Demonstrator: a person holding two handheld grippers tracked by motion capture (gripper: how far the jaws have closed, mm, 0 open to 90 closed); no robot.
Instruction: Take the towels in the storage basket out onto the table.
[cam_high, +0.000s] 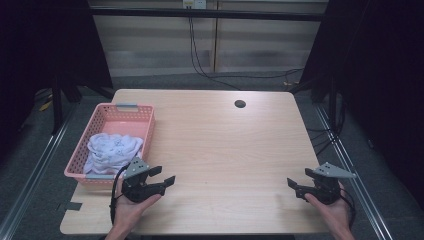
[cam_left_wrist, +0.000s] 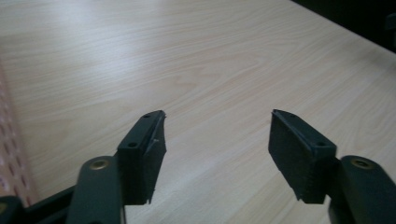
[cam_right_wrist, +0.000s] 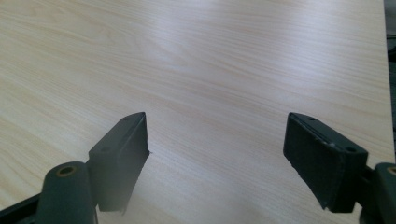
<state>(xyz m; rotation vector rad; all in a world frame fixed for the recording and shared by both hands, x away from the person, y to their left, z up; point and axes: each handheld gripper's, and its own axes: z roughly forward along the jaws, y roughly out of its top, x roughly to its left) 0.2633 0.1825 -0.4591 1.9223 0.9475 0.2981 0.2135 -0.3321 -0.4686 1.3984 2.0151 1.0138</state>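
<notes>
A pink plastic basket (cam_high: 145, 120) stands at the table's left side, and a crumpled white cloth (cam_high: 112, 150) lies in it. My left gripper (cam_high: 165, 176) rests low over the wood just right of the basket's near corner, open, with nothing between its jaws; the left gripper view has the same gripper (cam_left_wrist: 217, 135) over bare wood, with the basket wall (cam_left_wrist: 9, 154) at its left edge. My right gripper (cam_high: 299, 181) sits near the table's front right corner, open and holding nothing, its own view likewise showing the gripper (cam_right_wrist: 217, 135) above bare wood.
The wooden table (cam_high: 220, 145) has a round cable hole (cam_high: 240, 104) near its far edge. Black cables (cam_high: 200, 60) hang down the back wall to the floor. Dark curtains flank both sides, and metal rails run along the floor.
</notes>
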